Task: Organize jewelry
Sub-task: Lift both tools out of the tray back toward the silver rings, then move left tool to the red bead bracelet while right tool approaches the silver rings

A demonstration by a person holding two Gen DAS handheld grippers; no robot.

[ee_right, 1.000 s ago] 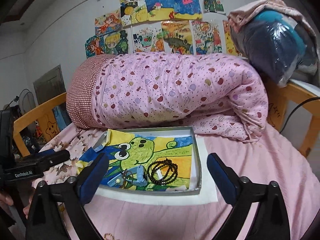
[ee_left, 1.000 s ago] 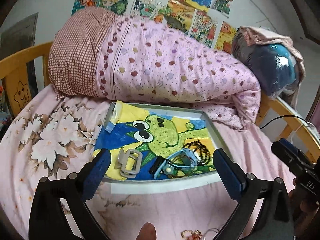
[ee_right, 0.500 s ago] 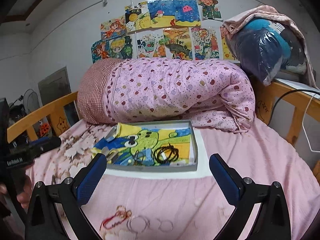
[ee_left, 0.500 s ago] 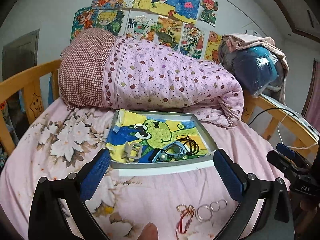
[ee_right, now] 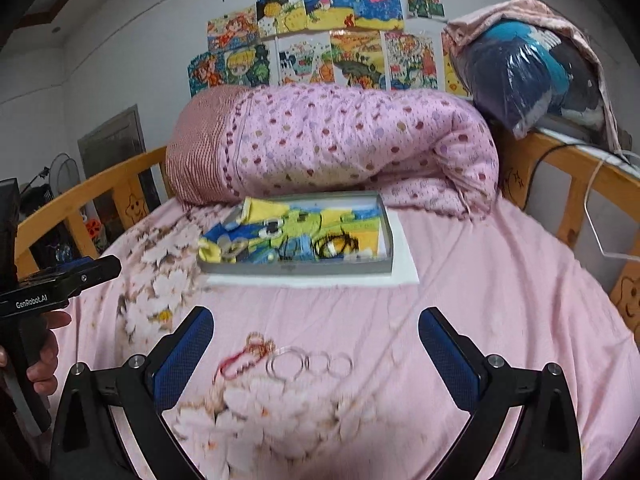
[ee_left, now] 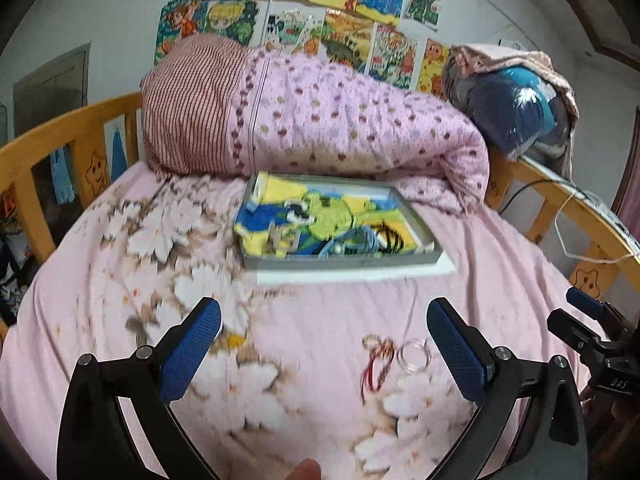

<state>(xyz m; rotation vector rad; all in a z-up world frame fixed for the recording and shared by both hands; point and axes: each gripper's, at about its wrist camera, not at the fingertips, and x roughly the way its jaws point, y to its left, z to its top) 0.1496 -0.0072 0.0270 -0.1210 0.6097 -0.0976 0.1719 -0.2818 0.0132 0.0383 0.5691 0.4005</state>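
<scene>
Both claws, left [ee_left: 324, 348] and right [ee_right: 316, 350], hover spread and empty; clear rings [ee_right: 308, 365] and red bracelet [ee_right: 240, 358] lie just ahead, tray [ee_right: 296, 269] beyond. Best pinch one ring low, squarely.

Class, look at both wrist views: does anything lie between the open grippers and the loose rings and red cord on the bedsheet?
Nothing visible does. The clear rings and red cord bracelet lie on bare sheet, ahead of the right gripper and left gripper.

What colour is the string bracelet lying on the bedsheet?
Red, with gold-toned links; the string bracelet shows best in the right wrist view.
</scene>
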